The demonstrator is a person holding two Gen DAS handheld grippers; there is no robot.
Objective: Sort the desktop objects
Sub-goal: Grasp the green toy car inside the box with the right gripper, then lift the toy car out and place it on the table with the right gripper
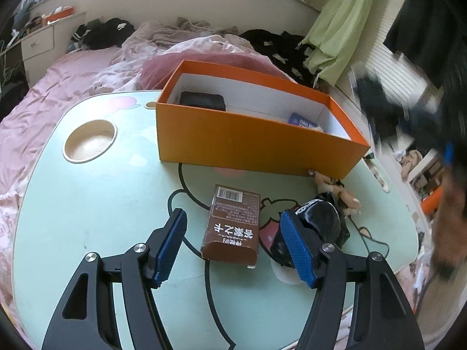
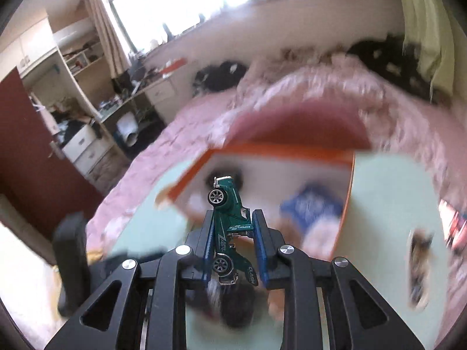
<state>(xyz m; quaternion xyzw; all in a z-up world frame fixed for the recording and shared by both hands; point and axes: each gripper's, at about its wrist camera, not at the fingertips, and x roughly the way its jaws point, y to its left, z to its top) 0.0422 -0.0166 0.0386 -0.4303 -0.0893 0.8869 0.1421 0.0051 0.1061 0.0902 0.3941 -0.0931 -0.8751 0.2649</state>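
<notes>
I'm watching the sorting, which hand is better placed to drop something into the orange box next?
Right. Its tongs are shut on the toy car, over the orange box. The left tongs are open over the brown packet.

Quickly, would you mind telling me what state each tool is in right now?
Left tool: open, holding nothing, hovering over the brown box on the table.
Right tool: closed on the green toy car, above the orange box.

Orange box (image 2: 344,204) and contents motion-blurred
</notes>
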